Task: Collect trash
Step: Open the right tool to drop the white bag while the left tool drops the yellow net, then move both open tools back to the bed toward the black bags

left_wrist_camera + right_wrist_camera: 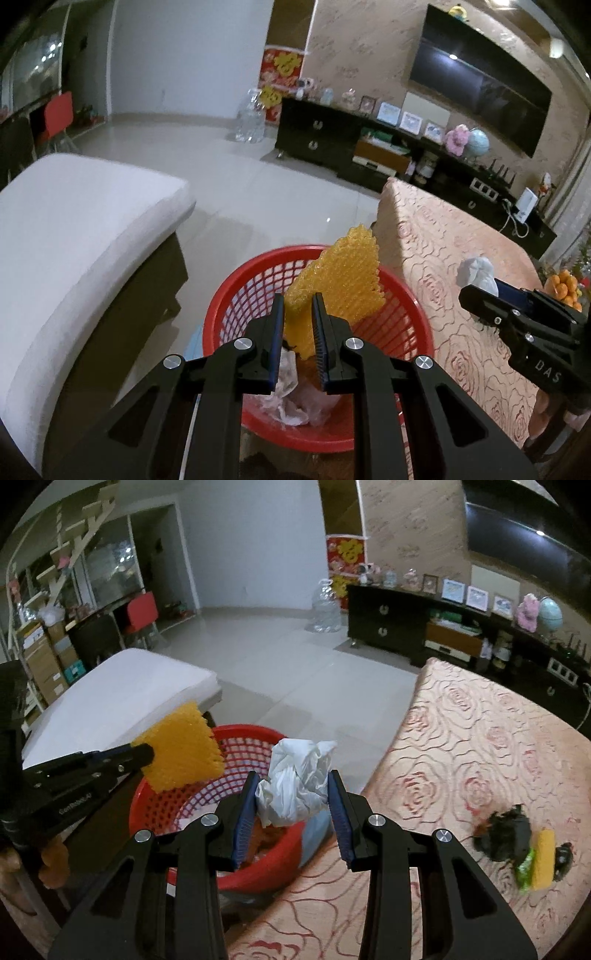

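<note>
We take the red mesh basket (400,321) as our landmark; it stands on the pale tiled floor, with crumpled white paper (286,391) lying inside it. To the basket's left is a white cushioned seat (85,236). Directly above the basket's opening, our left gripper (298,306) is clenched on a yellow netted foam sheet (340,277), which stands upright between its blue pads and hangs over the basket's far rim. To the right of the basket, at its near edge, our right gripper (291,786) grasps a crumpled white tissue wad (295,779), pinched between its pads. Farther right of the basket is a table under a rose-patterned cloth (480,760). On that cloth, well apart from the basket, lies a pile of dark scraps with a yellow piece and a green bit (521,849).
</note>
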A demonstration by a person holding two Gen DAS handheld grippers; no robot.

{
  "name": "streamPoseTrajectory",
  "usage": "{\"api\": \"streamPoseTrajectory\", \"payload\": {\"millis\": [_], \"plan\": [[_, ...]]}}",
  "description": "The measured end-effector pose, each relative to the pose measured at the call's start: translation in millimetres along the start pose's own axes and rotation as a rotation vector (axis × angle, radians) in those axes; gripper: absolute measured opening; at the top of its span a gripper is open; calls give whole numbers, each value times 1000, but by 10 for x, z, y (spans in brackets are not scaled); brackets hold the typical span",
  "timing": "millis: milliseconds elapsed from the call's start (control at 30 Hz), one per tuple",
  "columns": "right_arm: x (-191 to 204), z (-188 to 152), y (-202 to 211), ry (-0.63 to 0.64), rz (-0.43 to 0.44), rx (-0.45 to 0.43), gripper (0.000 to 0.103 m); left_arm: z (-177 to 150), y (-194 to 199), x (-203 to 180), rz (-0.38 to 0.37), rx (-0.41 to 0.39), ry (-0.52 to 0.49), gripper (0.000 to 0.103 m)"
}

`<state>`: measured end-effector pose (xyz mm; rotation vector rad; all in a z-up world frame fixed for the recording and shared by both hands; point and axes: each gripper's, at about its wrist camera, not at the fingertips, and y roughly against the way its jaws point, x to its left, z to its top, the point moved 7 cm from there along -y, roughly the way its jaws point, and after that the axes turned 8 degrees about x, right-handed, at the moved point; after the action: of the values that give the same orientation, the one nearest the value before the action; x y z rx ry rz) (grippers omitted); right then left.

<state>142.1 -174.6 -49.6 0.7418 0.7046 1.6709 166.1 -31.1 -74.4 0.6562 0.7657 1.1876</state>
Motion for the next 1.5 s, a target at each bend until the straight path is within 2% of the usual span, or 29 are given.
{"api": "streamPoseTrajectory", "payload": {"millis": [267,400,533,600,667,767,1133,1300,1500], "plan": [[139,-7,-172,24,24,44,40,-7,-44,5,-7,21,-2,15],[154,-21,-199,19,43,54,55,-33,-79,43,-8,33,9,18],[147,-32,-183,8,42,48,63,-52,-77,88,-7,39,32,45],[123,-45,-163,0,42,45,64,-71,-53,101,-9,35,36,49],[92,-54,-137,-8,39,41,65,-71,-36,111,-3,29,41,60],[12,-80,-101,-21,34,34,65,-55,-13,106,-6,19,49,64],[-355,-264,59,-81,-10,9,69,-42,-10,-134,-22,14,19,68],[-591,-411,153,-110,-45,9,69,-76,-44,-388,-41,18,-25,68],[-1104,-716,309,-159,-130,24,69,-158,-123,-794,-79,36,-99,69]]}}
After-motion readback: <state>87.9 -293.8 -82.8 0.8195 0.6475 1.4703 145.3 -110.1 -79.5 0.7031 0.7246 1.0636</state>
